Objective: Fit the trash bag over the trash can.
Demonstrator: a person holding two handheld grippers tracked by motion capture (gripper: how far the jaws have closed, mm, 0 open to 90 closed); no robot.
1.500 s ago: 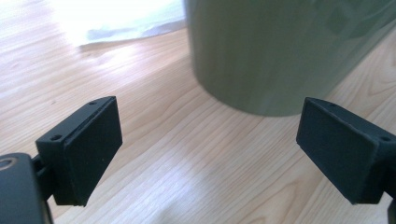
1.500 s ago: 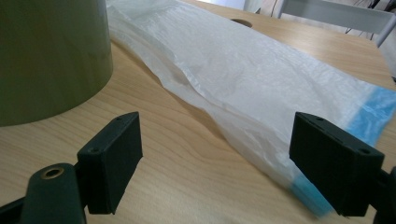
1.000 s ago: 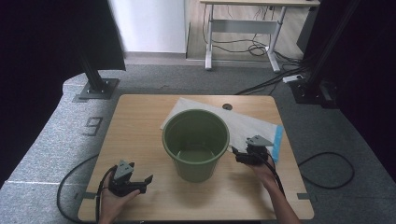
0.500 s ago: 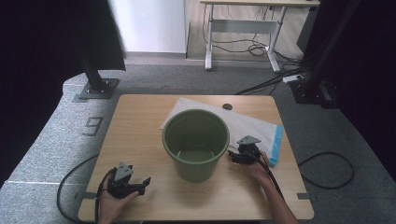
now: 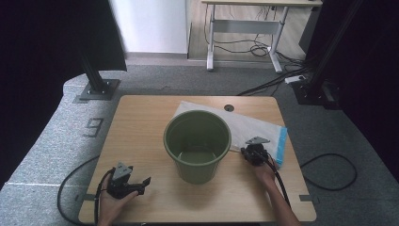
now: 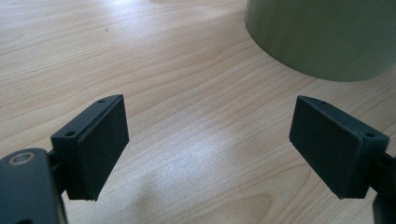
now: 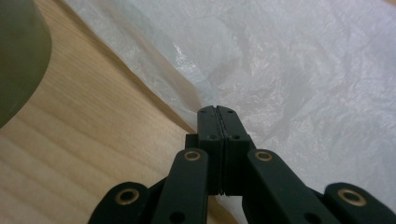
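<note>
Light wood table, green bucket at ctr, white plastic bag flat behind-right (blue edge)

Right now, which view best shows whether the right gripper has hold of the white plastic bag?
The right gripper view: the right gripper has its jaws pressed together at the edge of the white plastic bag. The high view shows the gripper small, over the bag beside the green bucket. The left gripper view shows only the bucket's wall.

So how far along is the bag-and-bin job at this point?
Early. Nothing looks done yet: the green bin stands unlined, and the white plastic bag lies flat on the table behind it. In hand: the right tool has just closed at the bag's near edge, apparently pinching the film. The left tool rests open beside the bin. Lifting, opening and fitting the bag probably remain.
</note>
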